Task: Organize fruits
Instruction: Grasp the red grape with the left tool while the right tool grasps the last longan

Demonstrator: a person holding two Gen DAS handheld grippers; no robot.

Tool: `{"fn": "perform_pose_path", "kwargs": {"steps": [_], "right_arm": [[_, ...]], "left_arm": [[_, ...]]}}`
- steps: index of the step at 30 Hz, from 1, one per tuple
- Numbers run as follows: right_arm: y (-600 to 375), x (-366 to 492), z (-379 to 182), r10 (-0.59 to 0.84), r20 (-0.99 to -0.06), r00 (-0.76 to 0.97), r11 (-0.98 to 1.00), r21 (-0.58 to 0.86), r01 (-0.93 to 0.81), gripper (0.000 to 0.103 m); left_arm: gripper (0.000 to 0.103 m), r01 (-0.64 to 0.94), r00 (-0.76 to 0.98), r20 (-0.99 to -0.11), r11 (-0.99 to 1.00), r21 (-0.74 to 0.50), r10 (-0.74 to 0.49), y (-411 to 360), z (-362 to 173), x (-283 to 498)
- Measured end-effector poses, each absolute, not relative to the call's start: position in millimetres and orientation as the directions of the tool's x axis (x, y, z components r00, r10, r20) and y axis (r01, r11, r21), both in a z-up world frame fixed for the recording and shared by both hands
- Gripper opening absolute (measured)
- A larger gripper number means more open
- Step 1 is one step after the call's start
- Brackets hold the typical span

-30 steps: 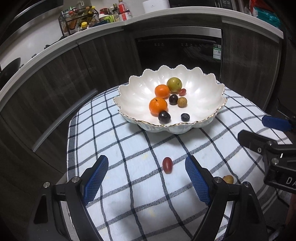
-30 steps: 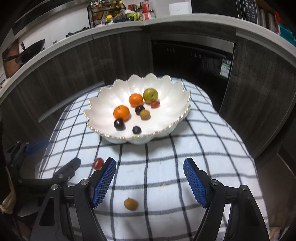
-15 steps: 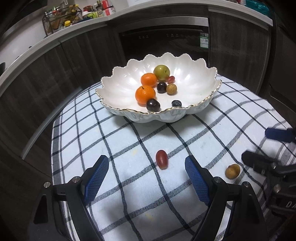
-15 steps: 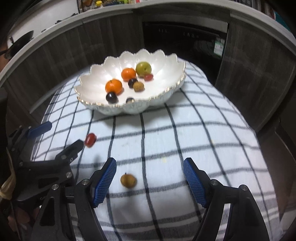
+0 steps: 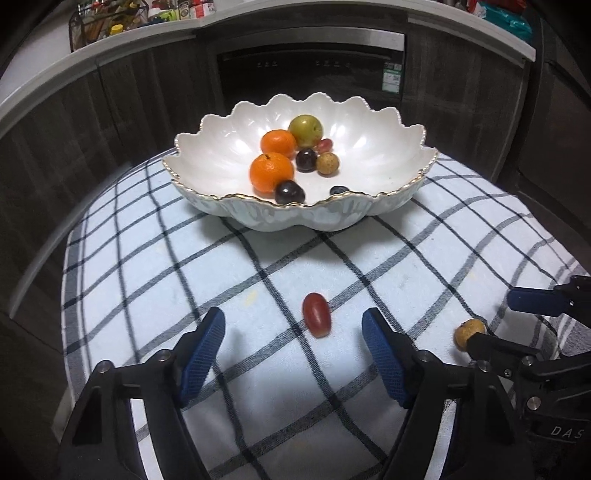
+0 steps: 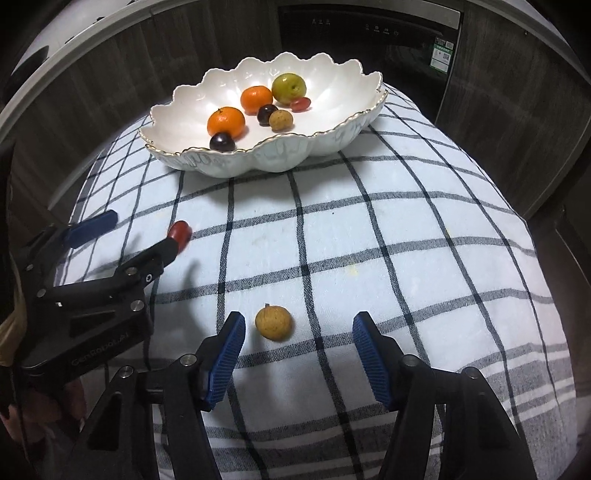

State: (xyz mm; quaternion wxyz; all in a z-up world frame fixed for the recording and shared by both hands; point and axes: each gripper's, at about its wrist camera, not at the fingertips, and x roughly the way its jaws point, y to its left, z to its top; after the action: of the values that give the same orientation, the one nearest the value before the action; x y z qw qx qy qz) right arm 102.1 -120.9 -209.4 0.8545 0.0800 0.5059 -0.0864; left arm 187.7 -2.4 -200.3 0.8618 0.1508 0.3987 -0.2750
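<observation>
A white scalloped bowl (image 5: pixel 229 177) (image 6: pixel 343 133) holds several fruits, among them two oranges (image 5: pixel 271 171) and a green one (image 5: pixel 306 130). A red grape tomato (image 5: pixel 316 319) lies on the checked cloth just ahead of my open left gripper (image 5: pixel 293 338), between its blue pads and not touched; it shows in the right wrist view (image 6: pixel 180 232) too. A tan longan (image 6: pixel 274 322) lies just ahead of my open right gripper (image 6: pixel 298 338), nearer its left pad. It also shows at the right of the left wrist view (image 5: pixel 468 331).
The checked cloth (image 5: pixel 155 266) covers a small rounded table with edges close on all sides. Dark cabinets and an oven (image 5: pixel 314 70) stand behind. A counter above holds a rack of bottles (image 5: pixel 99 22). The person's hand (image 6: pixel 22 417) holds the left gripper.
Both grippers have come lower and forward. The tomato now lies between the left pads and the longan just ahead of the right pads. Both stay open.
</observation>
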Motion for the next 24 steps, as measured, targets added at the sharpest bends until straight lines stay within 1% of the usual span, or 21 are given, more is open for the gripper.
{"fn": "perform_pose_path", "kwargs": {"steps": [4,7,8,9,10,11,15,17,19,23,24], "right_arm": [[-115.1,102.3,-207.7,-0.064,-0.868,0.493,0.978,0.043,0.203,0.062],[-112.8,103.5,-209.2,-0.053,-0.867,0.495,0.98,0.049,0.191,0.062],[-112.8,104.1,-210.2,-0.051,-0.869,0.493,0.98,0.05,0.19,0.06],[-112.8,104.6,-210.8,-0.049,-0.869,0.492,0.98,0.052,0.19,0.055],[-112.5,105.2,-211.6,-0.045,-0.87,0.492,0.981,0.055,0.186,0.053],[-112.0,105.9,-212.1,-0.041,-0.87,0.492,0.982,0.057,0.183,0.051],[-110.7,105.6,-210.5,-0.034,-0.862,0.505,0.984,0.06,0.169,0.051],[-109.4,105.4,-209.6,-0.028,-0.859,0.511,0.985,0.064,0.162,0.051],[-109.5,106.0,-210.7,-0.021,-0.86,0.509,0.985,0.069,0.159,0.051],[-112.7,107.8,-216.6,-0.016,-0.871,0.49,0.983,0.076,0.167,0.045],[-113.1,107.9,-217.5,-0.014,-0.873,0.487,0.983,0.078,0.168,0.043]], "left_arm": [[0.076,0.617,0.533,-0.759,0.786,0.046,-0.374,-4.5,-201.4,186.9],[0.072,0.62,0.523,-0.762,0.784,0.033,-0.382,-4.2,-201.9,189.9],[0.069,0.622,0.519,-0.764,0.783,0.03,-0.383,-4.0,-202.5,190.8],[0.067,0.622,0.519,-0.764,0.782,0.029,-0.385,-3.9,-202.9,191.6],[0.065,0.62,0.521,-0.759,0.785,0.022,-0.39,-3.4,-202.7,192.9],[0.065,0.618,0.518,-0.757,0.786,0.008,-0.399,-2.6,-202.8,194.0],[0.064,0.634,0.505,-0.759,0.774,0.003,-0.411,-5.3,-204.6,193.3],[0.058,0.642,0.493,-0.765,0.767,-0.001,-0.414,-7.7,-206.7,192.6],[0.055,0.643,0.489,-0.769,0.766,0.0,-0.411,-8.8,-208.9,193.0],[0.046,0.63,0.487,-0.781,0.777,0.005,-0.39,-9.7,-213.6,196.3],[0.046,0.627,0.49,-0.78,0.779,0.006,-0.389,-10.2,-214.0,196.5]]}}
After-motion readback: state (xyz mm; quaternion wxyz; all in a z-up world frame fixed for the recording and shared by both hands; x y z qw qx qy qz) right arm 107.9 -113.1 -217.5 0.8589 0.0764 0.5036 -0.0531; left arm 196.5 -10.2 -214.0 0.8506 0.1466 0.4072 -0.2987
